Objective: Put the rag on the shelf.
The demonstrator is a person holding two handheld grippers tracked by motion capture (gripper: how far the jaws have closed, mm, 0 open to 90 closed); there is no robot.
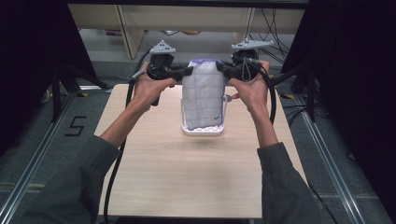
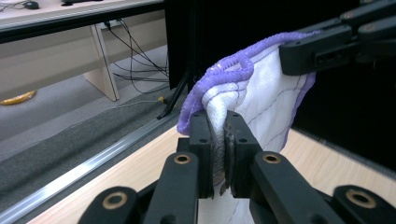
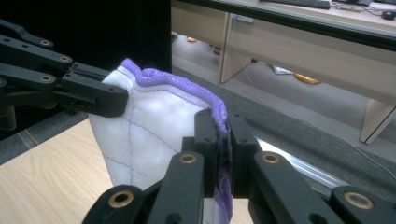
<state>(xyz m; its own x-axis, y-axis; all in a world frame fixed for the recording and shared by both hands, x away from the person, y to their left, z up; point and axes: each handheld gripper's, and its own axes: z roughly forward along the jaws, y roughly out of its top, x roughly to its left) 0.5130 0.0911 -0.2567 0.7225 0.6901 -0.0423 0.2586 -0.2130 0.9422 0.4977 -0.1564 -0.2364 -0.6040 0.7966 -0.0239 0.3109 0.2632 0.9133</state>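
A white quilted cloth (image 1: 201, 93) with a purple hem hangs stretched between my two grippers above the far middle of the table. My left gripper (image 1: 187, 71) is shut on its upper left corner, and my right gripper (image 1: 221, 69) is shut on its upper right corner. In the left gripper view the jaws pinch the white cloth (image 2: 261, 88) just under the purple hem, with the other gripper's jaws biting the far corner. In the right gripper view the jaws clamp the purple hem of the cloth (image 3: 149, 116). The cloth's lower end reaches into a small white basket (image 1: 204, 130).
The wooden table (image 1: 187, 172) stretches toward me. Black frame posts and dark curtains flank both sides. Beyond the far edge lie an aluminium rail (image 2: 84, 165), grey carpet, loose cables and pale desks (image 3: 299, 42). A "5" (image 1: 75, 126) is marked on the floor at left.
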